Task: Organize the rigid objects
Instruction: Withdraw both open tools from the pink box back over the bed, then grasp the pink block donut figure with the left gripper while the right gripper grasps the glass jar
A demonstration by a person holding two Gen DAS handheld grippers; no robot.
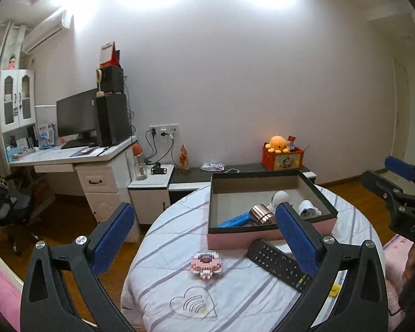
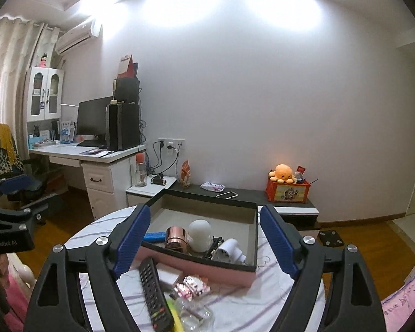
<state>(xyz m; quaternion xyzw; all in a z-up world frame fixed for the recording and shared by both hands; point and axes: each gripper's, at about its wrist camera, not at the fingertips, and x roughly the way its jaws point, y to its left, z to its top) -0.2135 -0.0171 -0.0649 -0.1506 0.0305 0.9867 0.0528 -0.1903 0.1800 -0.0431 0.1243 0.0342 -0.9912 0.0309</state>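
A pink box (image 1: 262, 233) (image 2: 221, 272) with a dark rim stands on a round table under a striped cloth (image 1: 174, 246). Inside lie a copper cylinder (image 1: 261, 214) (image 2: 175, 238), a white round-headed figure (image 2: 199, 232), a blue item (image 1: 233, 220) and a white plug (image 2: 229, 250). In front of the box lie a black remote (image 1: 279, 262) (image 2: 152, 290), a pink brick-built toy (image 1: 206, 261) (image 2: 192, 287) and a clear jar (image 2: 193, 314). My left gripper (image 1: 204, 215) is wide open and empty above the table. My right gripper (image 2: 204, 213) is also open, holding nothing.
A white desk (image 1: 69, 155) with a monitor stands at the left, with a chair (image 1: 11, 207) beside it. Along the wall run a white cabinet (image 1: 149, 191) and a dark bench holding an orange crate (image 1: 283, 159) with a plush octopus. Wooden floor surrounds the table.
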